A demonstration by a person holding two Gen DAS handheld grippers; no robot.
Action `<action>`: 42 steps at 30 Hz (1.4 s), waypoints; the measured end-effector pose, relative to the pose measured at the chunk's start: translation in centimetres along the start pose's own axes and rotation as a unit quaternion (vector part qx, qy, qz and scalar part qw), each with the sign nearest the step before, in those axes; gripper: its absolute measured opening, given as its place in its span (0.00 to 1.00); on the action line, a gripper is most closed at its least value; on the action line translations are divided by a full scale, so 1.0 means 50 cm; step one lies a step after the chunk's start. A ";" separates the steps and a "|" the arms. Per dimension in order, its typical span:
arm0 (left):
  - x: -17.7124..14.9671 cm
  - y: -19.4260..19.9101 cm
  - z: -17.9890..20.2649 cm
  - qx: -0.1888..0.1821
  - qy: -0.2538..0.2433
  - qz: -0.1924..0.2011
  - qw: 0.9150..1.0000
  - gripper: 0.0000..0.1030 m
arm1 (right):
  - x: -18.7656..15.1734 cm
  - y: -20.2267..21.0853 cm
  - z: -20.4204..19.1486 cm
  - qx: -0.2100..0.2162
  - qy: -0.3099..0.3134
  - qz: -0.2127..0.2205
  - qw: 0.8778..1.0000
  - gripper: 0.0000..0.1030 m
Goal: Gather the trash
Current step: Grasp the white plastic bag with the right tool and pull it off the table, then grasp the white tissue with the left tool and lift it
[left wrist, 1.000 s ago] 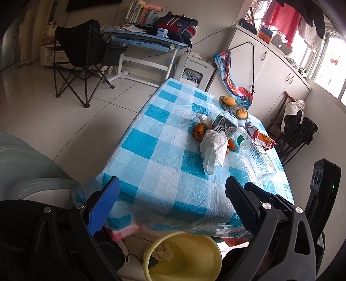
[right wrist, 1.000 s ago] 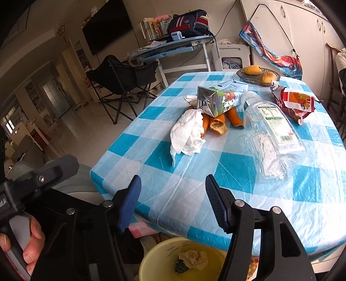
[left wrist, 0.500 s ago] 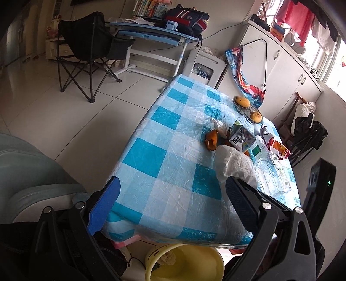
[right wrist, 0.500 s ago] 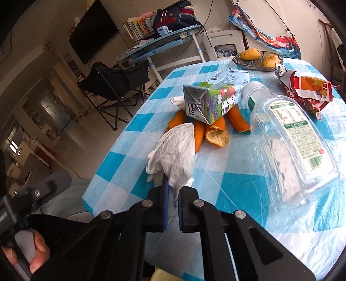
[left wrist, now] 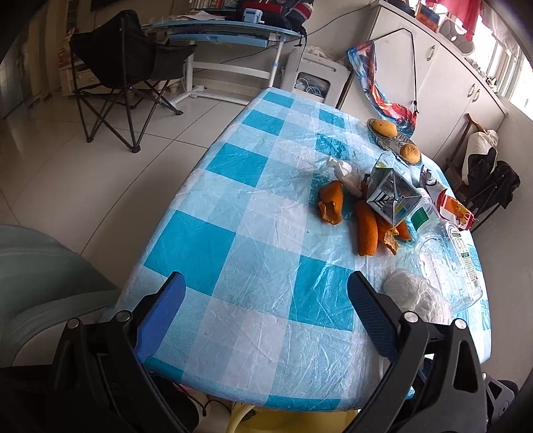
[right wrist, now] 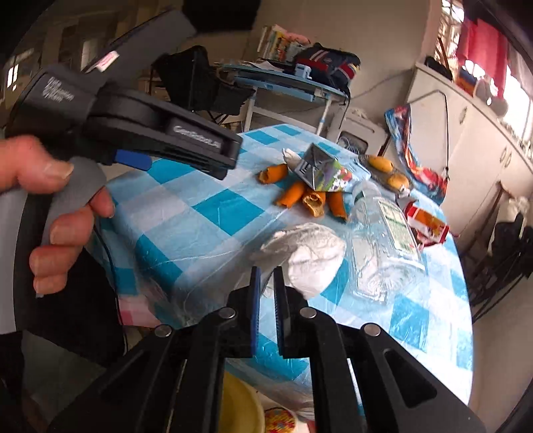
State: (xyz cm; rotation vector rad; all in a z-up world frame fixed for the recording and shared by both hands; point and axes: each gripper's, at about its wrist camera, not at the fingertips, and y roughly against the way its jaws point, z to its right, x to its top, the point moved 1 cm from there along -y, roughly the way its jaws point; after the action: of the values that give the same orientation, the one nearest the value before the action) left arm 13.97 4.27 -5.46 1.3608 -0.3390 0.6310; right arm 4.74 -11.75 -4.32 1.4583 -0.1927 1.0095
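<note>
My right gripper [right wrist: 266, 281] is shut on a crumpled white tissue [right wrist: 306, 256] and holds it above the near edge of the blue-checked table [right wrist: 216, 213]; the tissue also shows in the left wrist view [left wrist: 416, 296]. My left gripper [left wrist: 266, 293] is open and empty over the table's near end [left wrist: 253, 259]. Orange peels [left wrist: 366, 229], a crushed milk carton [left wrist: 389, 196], a clear plastic bottle [left wrist: 449, 259] and a red snack wrapper [left wrist: 453, 210] lie on the table. A yellow bin [right wrist: 243, 409] sits below the table edge.
A small white tissue scrap [left wrist: 343, 173] lies beyond the peels. A dish with two mangoes [left wrist: 393, 136] stands at the table's far end. A black folding chair [left wrist: 126, 66] and a desk [left wrist: 220, 30] stand across the floor. A grey seat [left wrist: 36, 283] is at left.
My right gripper has lifted the white tissue off the peels and drawn it back toward the table's near edge. My left gripper stayed open and moved closer over the table.
</note>
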 end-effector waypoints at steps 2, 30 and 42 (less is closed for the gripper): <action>-0.001 -0.004 -0.018 0.001 0.016 -0.006 1.000 0.92 | -0.002 -0.002 -0.027 0.000 0.035 0.003 0.999 0.09; -0.104 -0.003 0.195 -0.150 -0.169 -0.060 0.972 0.36 | -0.090 0.082 0.241 0.072 -0.365 0.056 0.926 0.56; -0.048 -0.010 0.023 -0.192 0.028 -0.061 0.979 0.51 | -0.064 0.054 0.167 0.119 -0.306 0.026 0.944 0.56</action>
State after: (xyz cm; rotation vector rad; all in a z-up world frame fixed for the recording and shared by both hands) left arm 12.49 2.61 -7.00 0.9824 -0.3111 0.4725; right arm 4.83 -21.01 -3.02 1.9720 -0.5739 0.6030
